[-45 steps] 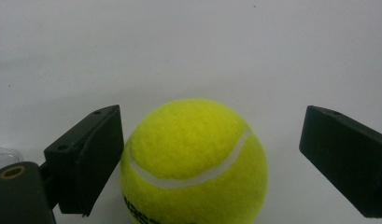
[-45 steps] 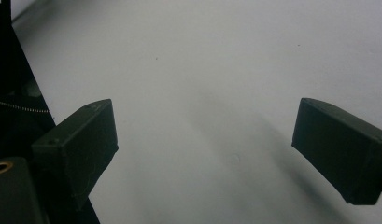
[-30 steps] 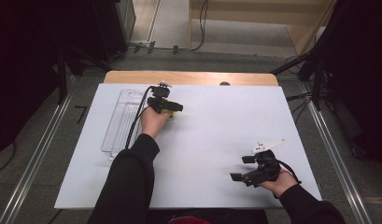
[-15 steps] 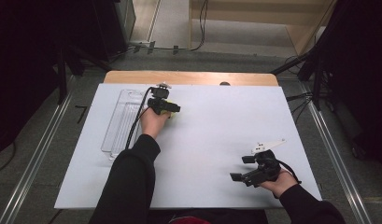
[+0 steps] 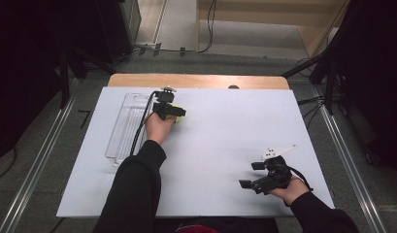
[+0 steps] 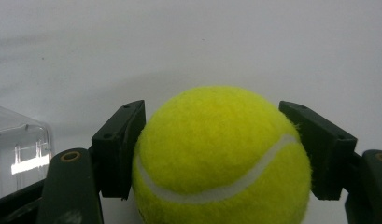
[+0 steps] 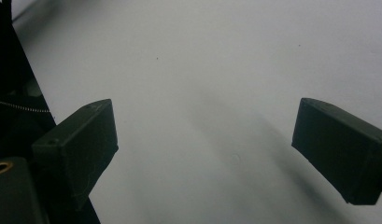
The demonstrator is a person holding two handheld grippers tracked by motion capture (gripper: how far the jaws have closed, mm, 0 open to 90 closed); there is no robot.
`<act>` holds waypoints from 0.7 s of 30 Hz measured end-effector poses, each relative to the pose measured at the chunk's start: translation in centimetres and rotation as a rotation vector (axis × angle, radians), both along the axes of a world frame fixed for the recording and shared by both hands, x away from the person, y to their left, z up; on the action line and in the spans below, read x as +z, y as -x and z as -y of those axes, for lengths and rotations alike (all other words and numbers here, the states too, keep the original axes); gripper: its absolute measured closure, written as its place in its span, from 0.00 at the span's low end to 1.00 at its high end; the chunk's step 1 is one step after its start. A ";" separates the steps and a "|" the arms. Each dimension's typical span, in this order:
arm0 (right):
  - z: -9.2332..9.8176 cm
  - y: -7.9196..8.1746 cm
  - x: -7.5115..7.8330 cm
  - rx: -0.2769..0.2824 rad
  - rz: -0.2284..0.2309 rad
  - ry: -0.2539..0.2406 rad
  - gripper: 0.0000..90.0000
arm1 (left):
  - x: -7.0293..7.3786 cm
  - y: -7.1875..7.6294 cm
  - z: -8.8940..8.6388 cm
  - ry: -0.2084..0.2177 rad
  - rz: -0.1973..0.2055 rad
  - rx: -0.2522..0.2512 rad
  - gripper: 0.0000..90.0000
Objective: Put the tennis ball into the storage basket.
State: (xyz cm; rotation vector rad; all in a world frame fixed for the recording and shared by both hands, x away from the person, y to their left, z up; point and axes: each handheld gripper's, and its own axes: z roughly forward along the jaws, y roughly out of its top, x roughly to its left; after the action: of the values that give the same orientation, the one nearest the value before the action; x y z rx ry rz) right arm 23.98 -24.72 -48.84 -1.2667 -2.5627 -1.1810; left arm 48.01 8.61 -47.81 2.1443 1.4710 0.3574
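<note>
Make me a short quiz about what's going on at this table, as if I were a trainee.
1. True or false: the left gripper has its jaws closed on the fuzzy yellow tennis ball.
2. What is between the right gripper jaws? A) a ball B) nothing C) a cable
3. Which thing lies on the white table sheet beside the left hand?

Key:
1. True; both jaws press its sides.
2. B; they stand open above bare sheet.
3. The clear plastic tray.

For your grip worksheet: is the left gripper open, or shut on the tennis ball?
Shut on it: the left gripper presses both black jaws against the tennis ball.
</note>
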 end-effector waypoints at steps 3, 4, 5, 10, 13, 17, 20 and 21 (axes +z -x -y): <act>0.0 0.0 0.0 -0.005 -0.004 -0.002 0.06 | 0.1 0.1 0.1 -0.006 -0.002 -0.007 0.30; 0.0 0.0 0.0 -0.004 -0.004 0.000 0.06 | 0.2 0.1 0.1 -0.005 -0.005 -0.010 0.30; 0.0 0.0 0.0 -0.004 -0.003 -0.001 0.06 | 0.3 0.2 0.0 -0.001 -0.003 -0.009 0.30; 0.0 0.0 0.0 -0.002 -0.001 -0.001 0.06 | 0.7 0.3 0.0 0.015 -0.011 -0.023 0.30; 0.0 0.0 0.0 -0.003 -0.002 -0.001 0.06 | 1.0 0.5 0.0 0.027 -0.018 -0.036 0.30; 0.0 0.0 0.0 -0.003 -0.002 0.000 0.06 | 1.5 0.7 0.1 0.041 -0.023 -0.051 0.30; 0.0 0.0 0.0 -0.002 -0.002 -0.001 0.06 | 1.8 0.9 0.1 0.046 -0.036 -0.075 0.30; 0.0 0.0 0.0 -0.004 -0.002 -0.001 0.05 | 1.8 1.0 0.1 0.048 -0.039 -0.082 0.30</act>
State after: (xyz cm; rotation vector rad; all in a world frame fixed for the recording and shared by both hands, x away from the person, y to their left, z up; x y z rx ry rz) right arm 24.00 -24.72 -48.84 -1.2724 -2.5587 -1.1808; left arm 47.00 8.54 -45.97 2.1771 1.3934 0.2503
